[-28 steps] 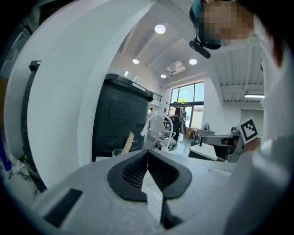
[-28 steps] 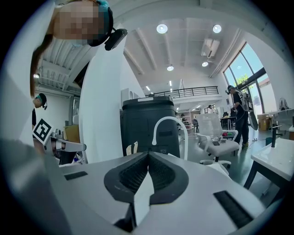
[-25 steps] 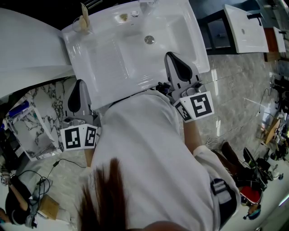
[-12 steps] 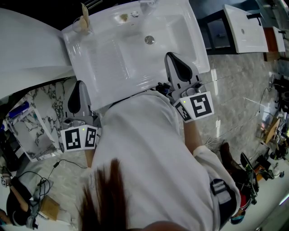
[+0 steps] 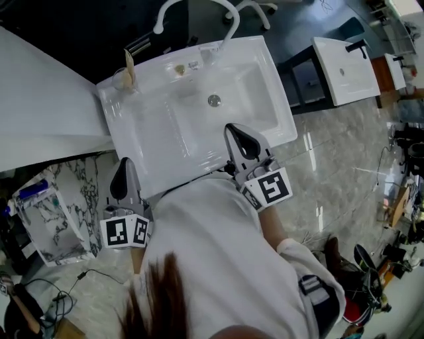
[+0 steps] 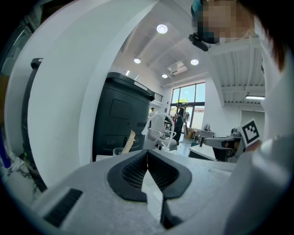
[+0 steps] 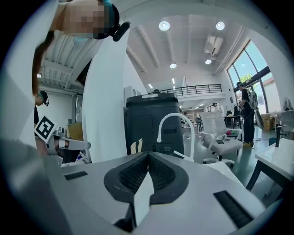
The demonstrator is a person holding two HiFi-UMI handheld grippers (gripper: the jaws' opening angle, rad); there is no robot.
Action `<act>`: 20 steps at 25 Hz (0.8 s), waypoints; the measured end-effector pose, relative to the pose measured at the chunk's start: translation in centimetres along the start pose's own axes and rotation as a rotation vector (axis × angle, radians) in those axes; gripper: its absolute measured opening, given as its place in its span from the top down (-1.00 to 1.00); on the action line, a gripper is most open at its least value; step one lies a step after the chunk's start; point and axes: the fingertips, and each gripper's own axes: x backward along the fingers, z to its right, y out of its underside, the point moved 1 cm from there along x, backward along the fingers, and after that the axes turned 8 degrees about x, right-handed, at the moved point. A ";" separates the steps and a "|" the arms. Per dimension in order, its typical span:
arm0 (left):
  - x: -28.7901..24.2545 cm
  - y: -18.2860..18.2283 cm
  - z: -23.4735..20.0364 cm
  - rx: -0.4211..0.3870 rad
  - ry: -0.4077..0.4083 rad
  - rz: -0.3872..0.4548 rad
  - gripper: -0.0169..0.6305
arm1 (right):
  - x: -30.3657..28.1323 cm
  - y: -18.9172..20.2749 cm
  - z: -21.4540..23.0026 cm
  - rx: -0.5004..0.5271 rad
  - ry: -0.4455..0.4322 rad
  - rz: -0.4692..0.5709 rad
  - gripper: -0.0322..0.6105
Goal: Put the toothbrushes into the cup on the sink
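A white sink (image 5: 159, 126) fills the middle of the head view. On its far left corner stands a clear cup (image 5: 123, 80) with beige toothbrushes (image 5: 128, 63) upright in it. My left gripper (image 5: 123, 164) hangs off the sink's front left edge, shut and empty. Over the sink's front rim, near the basin, my right gripper (image 5: 234, 128) is shut too, with nothing between its pads. In the left gripper view the jaws (image 6: 147, 154) meet, with the cup (image 6: 118, 151) and a toothbrush (image 6: 130, 140) far ahead. The right gripper view shows closed jaws (image 7: 148, 156) and the toothbrushes (image 7: 137, 146) beyond.
A white arched faucet (image 5: 193, 9) rises at the sink's back edge, and the drain (image 5: 214, 100) sits in the basin. A white curved panel (image 5: 40, 112) lies to the left, a second sink (image 5: 344, 69) to the right. Marble floor surrounds the person's white-clad body (image 5: 218, 265).
The head view has shifted: the sink and both grippers sit further left and the faucet has come into view. Both grippers stay shut at the sink's front edge.
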 end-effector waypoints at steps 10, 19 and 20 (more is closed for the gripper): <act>-1.0 0.0 1.3 0.007 0.021 -0.009 0.90 | -0.8 -0.4 -1.9 -0.023 -0.077 0.006 0.86; -2.1 0.6 2.6 -0.002 0.069 -0.018 0.90 | -1.4 -0.6 -1.8 -0.022 -0.094 0.023 0.86; -2.2 0.6 2.8 -0.003 0.073 -0.017 0.90 | -1.6 -0.7 -1.9 -0.019 -0.100 0.026 0.86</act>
